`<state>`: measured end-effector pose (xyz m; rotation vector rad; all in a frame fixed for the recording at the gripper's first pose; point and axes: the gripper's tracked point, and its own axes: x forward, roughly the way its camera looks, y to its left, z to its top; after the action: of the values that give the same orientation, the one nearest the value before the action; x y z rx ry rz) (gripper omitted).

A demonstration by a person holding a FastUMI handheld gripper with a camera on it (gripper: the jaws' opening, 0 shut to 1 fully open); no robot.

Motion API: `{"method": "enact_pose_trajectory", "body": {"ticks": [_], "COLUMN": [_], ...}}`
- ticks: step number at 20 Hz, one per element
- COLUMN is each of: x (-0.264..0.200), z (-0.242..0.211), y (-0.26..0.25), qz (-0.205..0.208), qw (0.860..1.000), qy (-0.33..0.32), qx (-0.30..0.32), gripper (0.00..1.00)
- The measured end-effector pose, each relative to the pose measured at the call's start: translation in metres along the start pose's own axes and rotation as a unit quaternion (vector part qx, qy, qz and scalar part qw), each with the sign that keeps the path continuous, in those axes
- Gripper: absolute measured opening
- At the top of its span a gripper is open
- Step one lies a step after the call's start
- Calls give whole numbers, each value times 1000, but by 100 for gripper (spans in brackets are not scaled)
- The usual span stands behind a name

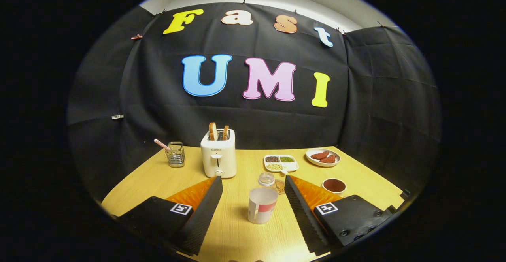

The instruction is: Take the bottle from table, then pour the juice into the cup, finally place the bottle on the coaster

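A white cup [262,205] with a red band stands on the wooden table [237,230], between my two fingers and about halfway along them. Just behind the cup is a small bottle [266,178] with a clear cap, upright, level with the fingertips. A brown round coaster [280,186] lies beside the bottle on its right, partly hidden by the right finger. My gripper [253,180] is open wide, its fingers well apart from the cup on both sides and holding nothing.
A white toaster [218,153] with two bread slices stands beyond the left finger. A wire holder [175,154] is further left. Beyond the right finger are a divided dish [281,162], a plate [323,157] with red pieces and a small bowl [334,185].
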<state>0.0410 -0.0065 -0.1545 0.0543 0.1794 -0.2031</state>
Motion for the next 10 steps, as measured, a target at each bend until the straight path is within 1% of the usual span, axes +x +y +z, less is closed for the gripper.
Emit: {"method": "enact_pose_trajectory", "body": {"ticks": [4,10], "x": [15,43], "z": [-23,-46], "y": [-5,-13], "qz": [-26,-62], "qw": [999,997], "qy": [19,34], "qx": [-14,3], "gripper": [97,97]}}
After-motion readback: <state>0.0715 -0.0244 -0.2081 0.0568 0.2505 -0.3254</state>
